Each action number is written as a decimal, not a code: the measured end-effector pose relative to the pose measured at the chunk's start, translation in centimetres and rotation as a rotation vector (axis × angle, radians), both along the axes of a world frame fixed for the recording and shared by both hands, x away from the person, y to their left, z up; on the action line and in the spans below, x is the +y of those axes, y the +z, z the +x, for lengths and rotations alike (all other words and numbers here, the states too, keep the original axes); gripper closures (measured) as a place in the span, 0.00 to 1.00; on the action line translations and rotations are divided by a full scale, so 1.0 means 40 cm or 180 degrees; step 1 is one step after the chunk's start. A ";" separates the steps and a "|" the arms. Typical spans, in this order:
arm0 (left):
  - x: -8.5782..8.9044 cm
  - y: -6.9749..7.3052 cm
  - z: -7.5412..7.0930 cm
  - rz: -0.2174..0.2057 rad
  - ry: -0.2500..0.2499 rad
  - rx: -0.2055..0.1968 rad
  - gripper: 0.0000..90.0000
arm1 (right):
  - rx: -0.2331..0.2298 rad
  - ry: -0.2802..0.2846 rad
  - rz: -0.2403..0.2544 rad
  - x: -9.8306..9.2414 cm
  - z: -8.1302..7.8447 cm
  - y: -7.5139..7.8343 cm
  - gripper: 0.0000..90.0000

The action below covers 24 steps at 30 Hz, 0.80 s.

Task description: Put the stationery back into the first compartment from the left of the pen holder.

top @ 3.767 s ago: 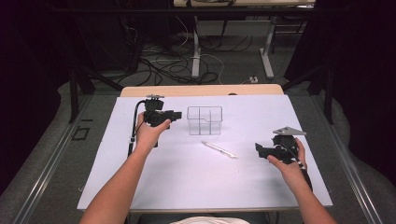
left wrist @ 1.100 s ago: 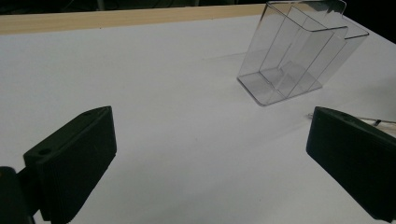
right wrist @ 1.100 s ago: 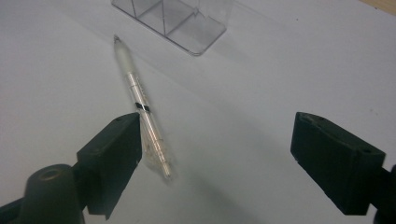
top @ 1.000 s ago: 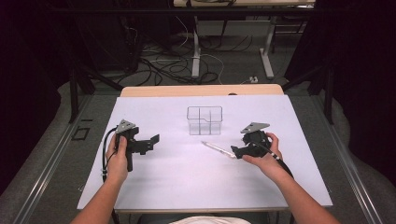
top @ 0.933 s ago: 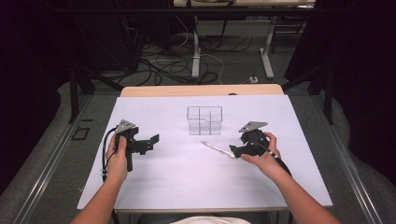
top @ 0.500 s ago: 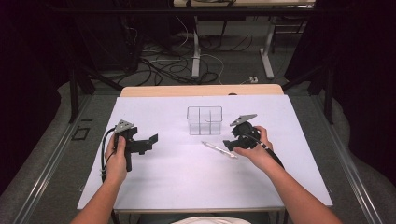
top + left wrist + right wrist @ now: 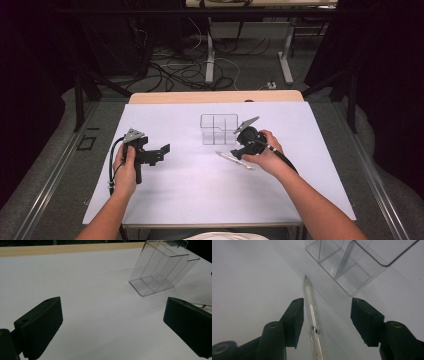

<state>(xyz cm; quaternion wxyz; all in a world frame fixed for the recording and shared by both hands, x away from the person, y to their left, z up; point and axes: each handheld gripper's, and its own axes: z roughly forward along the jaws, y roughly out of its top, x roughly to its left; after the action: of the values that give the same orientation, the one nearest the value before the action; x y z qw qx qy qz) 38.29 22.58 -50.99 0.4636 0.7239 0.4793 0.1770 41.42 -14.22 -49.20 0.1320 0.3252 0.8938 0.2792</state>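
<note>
The white surface (image 7: 200, 190) carries little: a clear divided organizer (image 7: 219, 129) standing upright near its middle, and just in front of it a slim clear pen (image 7: 235, 160) lying flat, apart from the box. The left tongs (image 7: 162, 150) hang well off to the left above bare white, jaws spread wide with nothing between them. The right tongs (image 7: 239, 151) are down over the pen, and their jaws have just been closing; in the right gripper view the pen (image 7: 312, 315) lies between the right tongs (image 7: 327, 322), hard against the left pad or very nearly touching it, with a clear gap to the other pad, so it is straddled, not yet gripped. The risk, as I judge it, is that lopsided approach: one pad meeting the pen first could roll or skid it along the smooth surface, or pinch it off-centre so it pivots when lifted; its tip also lies close to the organizer's (image 7: 352, 267) base and could knock it. The high view gives the layout and both hands; the right gripper view gives the uneven gap; the left gripper view shows the organizer (image 7: 160, 272) from the side, beyond the wide-spread left tongs (image 7: 112, 327).
</note>
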 end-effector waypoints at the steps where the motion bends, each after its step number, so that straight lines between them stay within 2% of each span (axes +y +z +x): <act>1: 0.001 0.000 0.000 -0.0001 0.0002 -0.0002 0.03 | 0.0003 0.0017 0.0016 0.006 0.001 -0.002 0.52; 4: 0.003 0.000 0.000 0.0007 -0.0005 0.0010 0.03 | 0.0063 0.0048 -0.0031 0.024 0.005 -0.004 0.55; 7: 0.004 -0.001 0.000 0.0006 -0.0005 0.0015 0.03 | 0.0118 0.0167 -0.0151 0.038 0.014 -0.008 0.57; 11: 0.004 -0.001 0.000 -0.0009 0.0003 0.0023 0.03 | 0.0205 0.0241 -0.0266 0.056 0.023 -0.016 0.62; 14: 0.004 -0.004 0.001 0.0001 0.0006 0.0013 0.03 | 0.0246 0.0264 -0.0304 0.068 0.030 -0.022 0.65; 15: 0.002 -0.006 0.001 -0.0007 0.0023 -0.0009 0.03 | 0.0314 0.0199 -0.0304 0.074 0.027 -0.023 0.66; 16: 0.001 -0.006 0.000 -0.0003 0.0011 0.0018 0.03 | 0.0289 0.0273 -0.0339 0.076 0.032 -0.026 0.67; 18: -0.001 -0.008 0.001 0.0008 0.0015 0.0008 0.03 | 0.0287 0.0306 -0.0399 0.083 0.036 -0.029 0.68; 24: 0.003 -0.008 0.002 0.0004 0.0022 0.0003 0.03 | 0.0364 0.0384 -0.0462 0.102 0.042 -0.040 0.73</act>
<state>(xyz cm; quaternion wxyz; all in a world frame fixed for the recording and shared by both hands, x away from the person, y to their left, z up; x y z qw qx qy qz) 38.36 22.71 -51.32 0.4623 0.7226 0.4819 0.1786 43.12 -10.16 -50.78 0.0871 0.2758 0.9357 0.2022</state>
